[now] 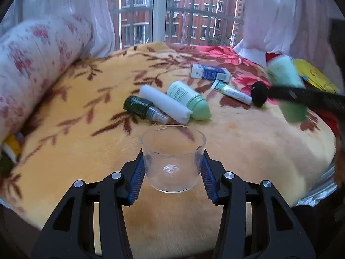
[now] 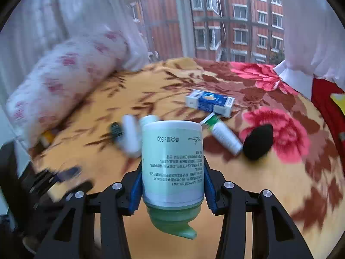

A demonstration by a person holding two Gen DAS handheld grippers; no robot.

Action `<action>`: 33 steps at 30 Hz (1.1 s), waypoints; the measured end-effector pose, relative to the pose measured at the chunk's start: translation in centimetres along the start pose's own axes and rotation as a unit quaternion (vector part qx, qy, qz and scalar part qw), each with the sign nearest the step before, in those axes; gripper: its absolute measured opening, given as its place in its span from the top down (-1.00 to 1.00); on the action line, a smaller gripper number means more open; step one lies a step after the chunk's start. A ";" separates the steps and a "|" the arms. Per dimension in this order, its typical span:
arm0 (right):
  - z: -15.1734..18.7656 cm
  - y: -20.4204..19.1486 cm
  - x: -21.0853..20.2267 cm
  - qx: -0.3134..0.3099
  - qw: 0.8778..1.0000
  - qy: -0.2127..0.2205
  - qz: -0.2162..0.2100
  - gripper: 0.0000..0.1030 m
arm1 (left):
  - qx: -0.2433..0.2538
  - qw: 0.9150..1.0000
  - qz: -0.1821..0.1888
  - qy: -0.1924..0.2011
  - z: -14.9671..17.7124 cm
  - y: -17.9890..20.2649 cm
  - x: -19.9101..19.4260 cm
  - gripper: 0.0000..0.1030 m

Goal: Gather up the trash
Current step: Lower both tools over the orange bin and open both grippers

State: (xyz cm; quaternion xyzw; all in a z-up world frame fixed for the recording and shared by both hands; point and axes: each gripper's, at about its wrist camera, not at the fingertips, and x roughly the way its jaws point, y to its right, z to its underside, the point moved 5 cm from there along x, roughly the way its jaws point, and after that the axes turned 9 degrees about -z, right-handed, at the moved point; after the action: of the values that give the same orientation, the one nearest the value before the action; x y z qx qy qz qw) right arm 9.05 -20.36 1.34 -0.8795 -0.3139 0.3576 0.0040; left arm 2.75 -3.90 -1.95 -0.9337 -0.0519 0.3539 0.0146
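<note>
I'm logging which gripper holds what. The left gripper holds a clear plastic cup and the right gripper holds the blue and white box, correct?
Not quite. The left gripper does hold the clear plastic cup, but the right gripper grips a green-capped bottle, cap toward the camera. The right wrist view shows the blue and white box lying on the blanket.

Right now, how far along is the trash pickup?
Nothing looks binned. In hand: left tongs grip a clear plastic cup; right tongs grip a pale-green capped bottle. Left on the blanket: blue-white carton, white tube, dark green bottle, white roll.

The left claw (image 1: pixel 172 172) grips a clear plastic cup (image 1: pixel 172 157) above the blanket (image 1: pixel 248 146).
</note>
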 end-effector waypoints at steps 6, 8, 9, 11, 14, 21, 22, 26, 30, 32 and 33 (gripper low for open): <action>9.0 -6.2 -6.7 0.027 0.998 0.045 -0.027 0.08 | 0.019 1.000 -0.003 0.010 3.7 -0.3 -5.4 0.09; 12.3 -8.0 -7.3 0.024 0.999 0.040 -0.020 0.08 | 0.024 1.000 0.000 -0.003 6.2 -0.2 -6.4 0.09; 13.8 -8.6 -7.2 0.026 0.999 0.035 -0.017 0.08 | 0.027 1.000 0.003 -0.008 7.3 -0.1 -6.7 0.09; 17.1 -9.5 -6.4 0.045 0.999 0.017 -0.023 0.08 | 0.035 0.999 0.010 -0.020 10.0 0.5 -7.1 0.09; 20.2 -9.6 -4.4 0.073 0.997 -0.007 -0.022 0.08 | 0.057 0.998 0.012 -0.036 13.1 1.3 -6.8 0.09; 23.9 -9.0 0.3 0.093 0.992 -0.079 0.014 0.08 | 0.087 0.991 0.012 -0.103 18.1 2.3 -3.8 0.09; 24.2 -8.9 0.6 0.097 0.992 -0.085 0.013 0.08 | 0.084 0.990 0.013 -0.109 18.3 2.2 -3.5 0.09; 25.3 -8.1 1.9 0.119 0.987 -0.110 0.013 0.08 | 0.078 0.987 0.018 -0.136 18.9 2.2 -2.1 0.09; 25.9 -7.7 2.9 0.131 0.983 -0.127 0.011 0.08 | 0.075 0.984 0.024 -0.158 19.4 2.3 -1.0 0.09; 26.0 -7.7 3.3 0.132 0.982 -0.133 0.009 0.08 | 0.076 0.983 0.025 -0.167 19.6 2.3 -0.5 0.09; 26.0 -7.7 3.6 0.133 0.982 -0.137 0.009 0.08 | 0.077 0.982 0.026 -0.170 19.8 2.3 -0.3 0.09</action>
State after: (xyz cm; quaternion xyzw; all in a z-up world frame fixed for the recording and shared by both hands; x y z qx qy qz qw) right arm -9.68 -17.87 -18.50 -0.8167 -0.2534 0.5130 0.0746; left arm -10.36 -6.44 -16.72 -0.8569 -0.0024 0.5109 0.0680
